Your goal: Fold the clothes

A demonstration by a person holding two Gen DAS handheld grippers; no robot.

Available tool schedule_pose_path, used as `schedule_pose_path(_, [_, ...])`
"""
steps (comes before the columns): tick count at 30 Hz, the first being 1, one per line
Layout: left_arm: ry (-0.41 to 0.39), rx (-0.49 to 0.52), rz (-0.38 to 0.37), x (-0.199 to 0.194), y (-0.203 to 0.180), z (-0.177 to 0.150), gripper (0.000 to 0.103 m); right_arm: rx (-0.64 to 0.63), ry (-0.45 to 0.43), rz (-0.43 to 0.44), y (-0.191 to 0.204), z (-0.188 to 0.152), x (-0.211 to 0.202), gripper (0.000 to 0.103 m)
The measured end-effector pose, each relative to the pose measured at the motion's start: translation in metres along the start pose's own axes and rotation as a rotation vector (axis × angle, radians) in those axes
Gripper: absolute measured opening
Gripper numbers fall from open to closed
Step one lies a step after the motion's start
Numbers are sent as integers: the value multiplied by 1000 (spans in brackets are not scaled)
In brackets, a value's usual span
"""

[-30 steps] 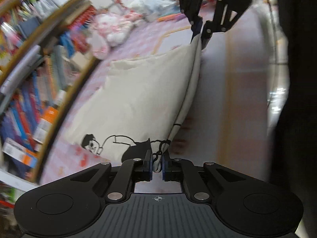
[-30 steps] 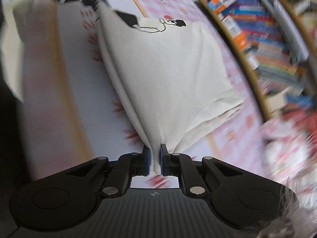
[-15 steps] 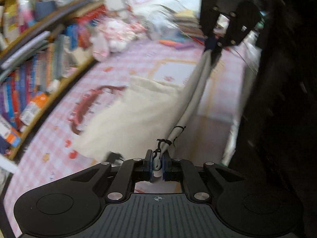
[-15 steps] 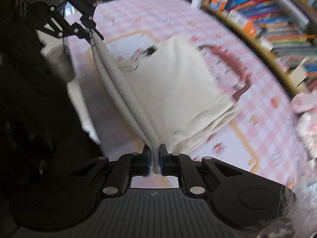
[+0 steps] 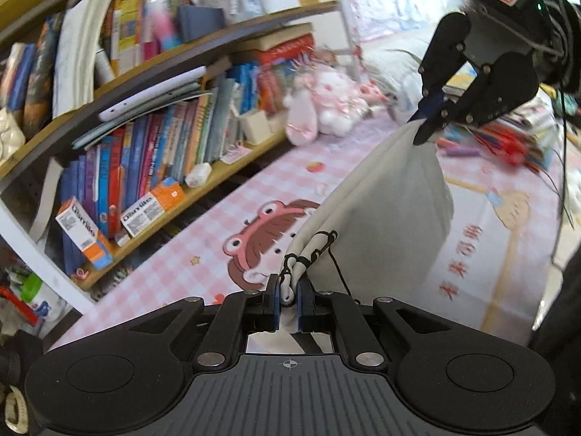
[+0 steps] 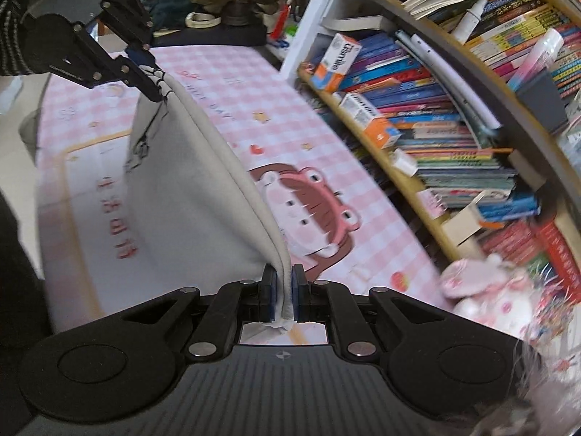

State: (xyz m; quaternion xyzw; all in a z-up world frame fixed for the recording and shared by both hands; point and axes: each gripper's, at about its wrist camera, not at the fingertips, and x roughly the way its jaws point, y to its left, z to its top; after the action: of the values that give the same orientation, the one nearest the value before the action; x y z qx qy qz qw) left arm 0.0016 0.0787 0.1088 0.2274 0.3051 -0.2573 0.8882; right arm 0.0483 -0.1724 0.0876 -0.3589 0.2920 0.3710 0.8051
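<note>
While each gripper, left [image 5: 288,299] and right [image 6: 282,298], pinches one end of the doubled cream garment [image 6: 189,181], its taut top edge spans between them, the body hanging toward the pink tabletop [image 6: 326,167].

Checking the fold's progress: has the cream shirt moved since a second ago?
Yes. The cream shirt lay spread on the pink checked tablecloth; now both grippers hold it up off the cloth, hanging folded between them, uncovering the cartoon print.
</note>
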Motion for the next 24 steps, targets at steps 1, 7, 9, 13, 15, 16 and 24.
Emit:
schedule_pose_path(1, [0, -13, 4, 4, 3, 0, 7, -2, -4, -6, -5, 1, 4, 8])
schedule_pose_path(7, [-8, -75, 24, 24, 19, 1, 7, -8, -14, -13, -24, 6, 28, 8])
schedule_pose_path(9, [-6, -86, 27, 30, 23, 0, 7, -4, -15, -9, -30, 6, 35, 8])
schedule_pose_path(13, [16, -108, 15, 46, 32, -3, 7, 3, -7, 1, -38, 6, 49, 8])
schedule_pose_path(15, [27, -119, 8, 54, 36, -4, 7, 7, 0, 7, -41, 6, 57, 8])
schedule_pose_path(16, [34, -123, 5, 58, 38, -5, 7, 8, 4, 11, -42, 6, 62, 8])
schedule_pose_path(24, [83, -144, -21, 85, 47, -12, 8, 39, 38, 46, -53, 4, 92, 8])
